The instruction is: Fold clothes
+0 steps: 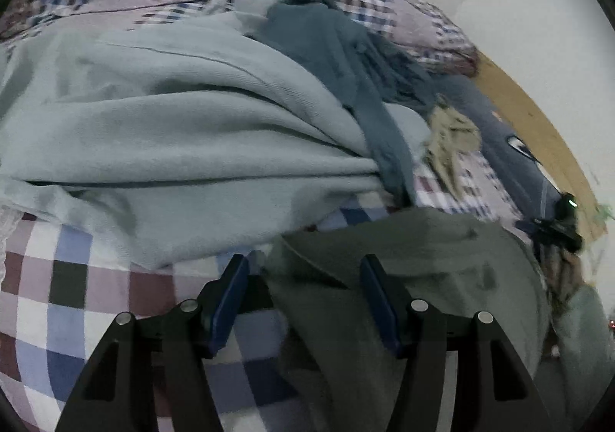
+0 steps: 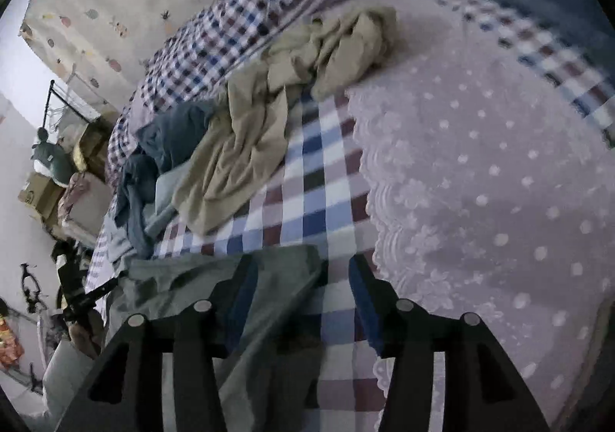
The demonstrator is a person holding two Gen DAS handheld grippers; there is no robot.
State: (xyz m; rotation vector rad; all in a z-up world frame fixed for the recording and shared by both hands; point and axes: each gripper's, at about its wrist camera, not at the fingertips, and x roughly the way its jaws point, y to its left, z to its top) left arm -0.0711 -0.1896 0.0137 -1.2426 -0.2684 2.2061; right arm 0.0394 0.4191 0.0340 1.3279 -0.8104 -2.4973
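Note:
A grey-green garment (image 1: 442, 263) lies on the checked bedsheet (image 1: 69, 278). Its near edge runs between the wide-apart fingers of my left gripper (image 1: 305, 278), which is open. In the right wrist view the same grey-green garment (image 2: 180, 278) lies under the left finger of my right gripper (image 2: 300, 278), also open, with its corner in the gap. A large pale blue garment (image 1: 173, 132) is heaped just beyond the left gripper, with a dark teal garment (image 1: 338, 55) draped over it.
A crumpled beige garment (image 2: 246, 132) lies mid-bed, also small in the left wrist view (image 1: 449, 140). A pink dotted quilt (image 2: 499, 163) fills the right side. Dark blue clothes (image 2: 169, 140) lie left of the beige one. Boxes and clutter (image 2: 46, 186) stand past the bed's left edge.

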